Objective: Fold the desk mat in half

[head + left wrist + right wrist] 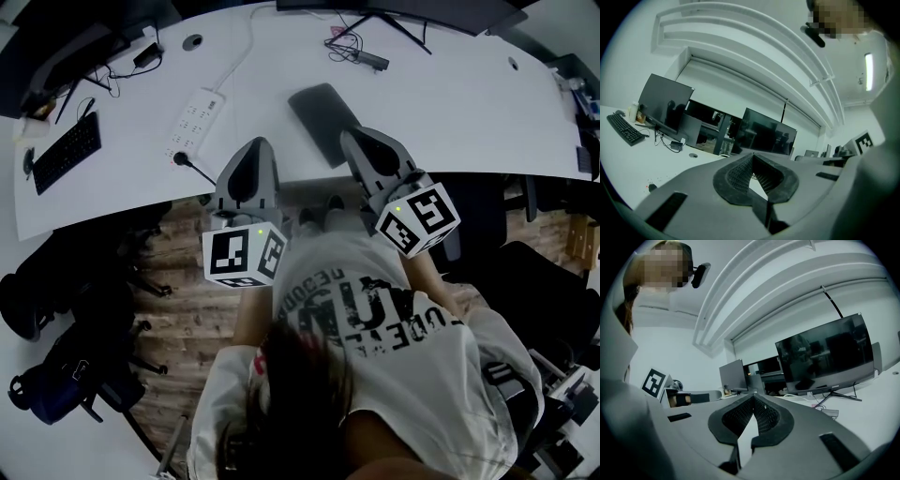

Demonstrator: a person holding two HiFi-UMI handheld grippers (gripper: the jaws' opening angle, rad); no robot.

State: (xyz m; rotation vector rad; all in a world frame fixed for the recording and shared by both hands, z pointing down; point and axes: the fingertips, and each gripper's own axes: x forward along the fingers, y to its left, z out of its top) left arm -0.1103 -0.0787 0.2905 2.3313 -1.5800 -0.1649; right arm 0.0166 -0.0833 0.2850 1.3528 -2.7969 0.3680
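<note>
Nearest, the left gripper [260, 142] and the right gripper [349, 137] hover level over the near edge of the desk [469, 103]. Both have their jaws pressed together on nothing, so I judge they are not working on the mat now. At 12 o'clock the dark desk mat [321, 111] lies flat. The right gripper covers its near end, so I cannot tell if it is already folded. Farther, at 11 o'clock, lies a power strip [195, 120].
</note>
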